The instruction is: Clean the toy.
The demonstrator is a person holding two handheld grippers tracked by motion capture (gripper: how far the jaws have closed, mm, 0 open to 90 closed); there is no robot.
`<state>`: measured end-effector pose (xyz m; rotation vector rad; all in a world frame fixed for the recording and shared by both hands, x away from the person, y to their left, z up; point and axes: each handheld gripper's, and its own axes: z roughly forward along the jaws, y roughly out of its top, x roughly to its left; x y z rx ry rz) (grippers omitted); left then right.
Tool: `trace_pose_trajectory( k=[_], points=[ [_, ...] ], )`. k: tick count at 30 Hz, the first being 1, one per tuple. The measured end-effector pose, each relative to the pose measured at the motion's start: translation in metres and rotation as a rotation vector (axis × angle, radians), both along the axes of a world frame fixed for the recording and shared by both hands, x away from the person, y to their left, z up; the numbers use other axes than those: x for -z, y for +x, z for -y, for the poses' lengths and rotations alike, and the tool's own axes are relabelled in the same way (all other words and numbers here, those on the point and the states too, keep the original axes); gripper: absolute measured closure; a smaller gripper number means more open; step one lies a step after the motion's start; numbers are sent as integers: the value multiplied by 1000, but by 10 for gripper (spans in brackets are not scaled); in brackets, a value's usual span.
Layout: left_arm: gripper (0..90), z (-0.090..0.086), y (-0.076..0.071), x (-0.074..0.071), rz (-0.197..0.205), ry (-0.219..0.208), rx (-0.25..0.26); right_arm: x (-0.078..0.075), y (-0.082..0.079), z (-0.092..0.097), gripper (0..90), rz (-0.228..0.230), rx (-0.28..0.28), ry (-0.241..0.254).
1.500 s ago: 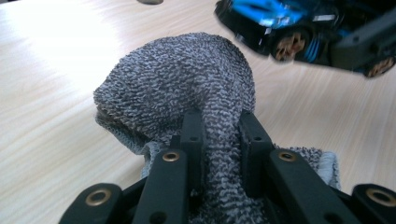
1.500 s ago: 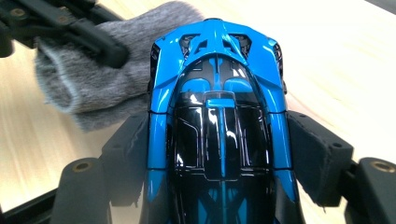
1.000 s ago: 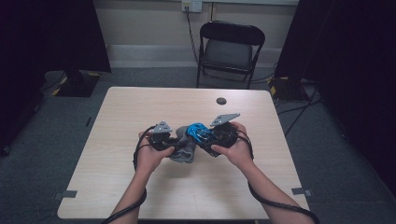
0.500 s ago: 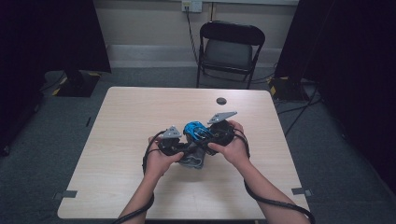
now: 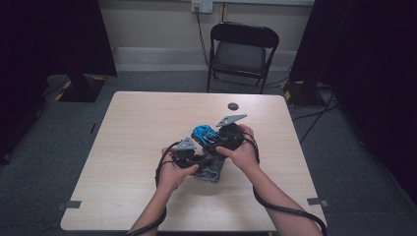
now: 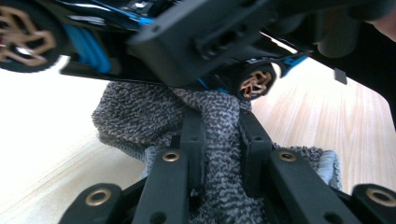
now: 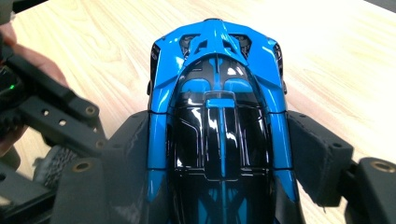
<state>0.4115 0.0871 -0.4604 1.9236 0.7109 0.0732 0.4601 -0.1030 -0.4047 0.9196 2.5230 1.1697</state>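
On one table [image 5: 123, 147]: one toy car [image 5: 204, 133], one cloth [image 5: 211, 169].

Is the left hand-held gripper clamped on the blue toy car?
No, the left hand-held gripper pinches a fold of the grey cloth, while the blue toy car sits between the right hand-held gripper jaws.

Bare forearms end in hands holding the black left gripper [image 5: 193, 158] and right gripper [image 5: 225, 137], each topped by a grey three-cornered plate (black cables trail back).
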Motion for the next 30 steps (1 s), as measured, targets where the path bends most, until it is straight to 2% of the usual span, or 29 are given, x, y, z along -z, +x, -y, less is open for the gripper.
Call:
trace_pose_trajectory(
  k=[7,14,19,25,26,29,30],
  points=[
    [756,5,-3,1,-7,2,26,-2,3,-1,282,2,12,0],
    [756,20,-16,9,-19,-17,90,-2,7,-1,282,-6,22,3],
    [756,22,-20,12,-33,-9,110,-3,10,3,282,-11,36,15],
    [756,12,-18,10,-29,8,85,-7,9,8,282,-4,30,25],
    [756,5,-15,8,-21,18,61,-8,8,9,282,-2,30,25],
    [756,-2,-12,7,-18,38,45,-9,8,10,282,3,25,28],
    [756,-10,-9,4,-13,49,22,-10,7,11,282,4,28,32]
  ],
)
